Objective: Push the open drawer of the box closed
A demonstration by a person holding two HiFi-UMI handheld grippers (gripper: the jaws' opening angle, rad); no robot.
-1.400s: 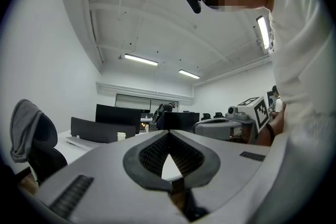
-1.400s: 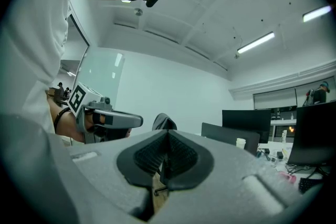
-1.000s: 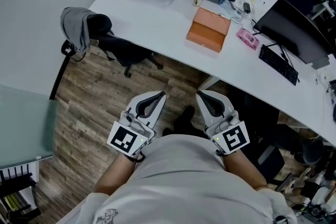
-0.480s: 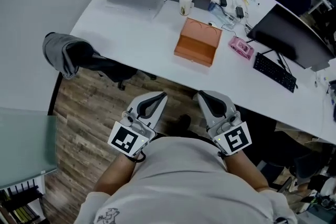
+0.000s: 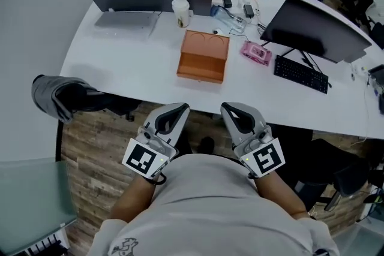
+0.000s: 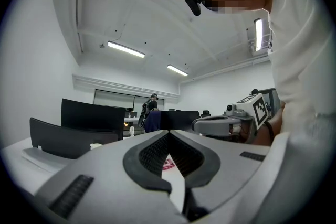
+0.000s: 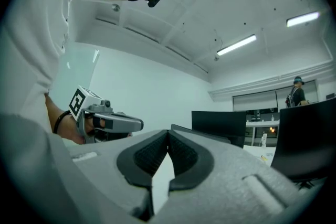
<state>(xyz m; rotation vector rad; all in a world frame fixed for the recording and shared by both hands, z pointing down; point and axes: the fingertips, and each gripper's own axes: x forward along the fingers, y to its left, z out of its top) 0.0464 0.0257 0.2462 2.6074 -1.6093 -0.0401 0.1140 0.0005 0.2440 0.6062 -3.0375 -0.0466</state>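
The orange-brown box (image 5: 203,58) stands on the white desk (image 5: 120,57), ahead of both grippers. Its near face steps out slightly toward me, which looks like the drawer, though it is small in the head view. My left gripper (image 5: 184,108) and right gripper (image 5: 225,107) are held side by side close to my chest, over the desk's near edge and well short of the box. Both are shut with nothing between the jaws. The left gripper (image 6: 169,134) has its tips touching in its own view, and so does the right gripper (image 7: 168,131).
On the desk are two dark monitors (image 5: 315,27), a paper cup (image 5: 180,12), a pink item (image 5: 257,52), a black keyboard (image 5: 300,74) and cables. A chair with a grey jacket (image 5: 57,96) stands at the left, on the wooden floor. A glass tabletop (image 5: 27,201) lies at the lower left.
The desk and box have slid down and left in the head view and now lie nearer. Both grippers keep their pose against my chest, still shut.
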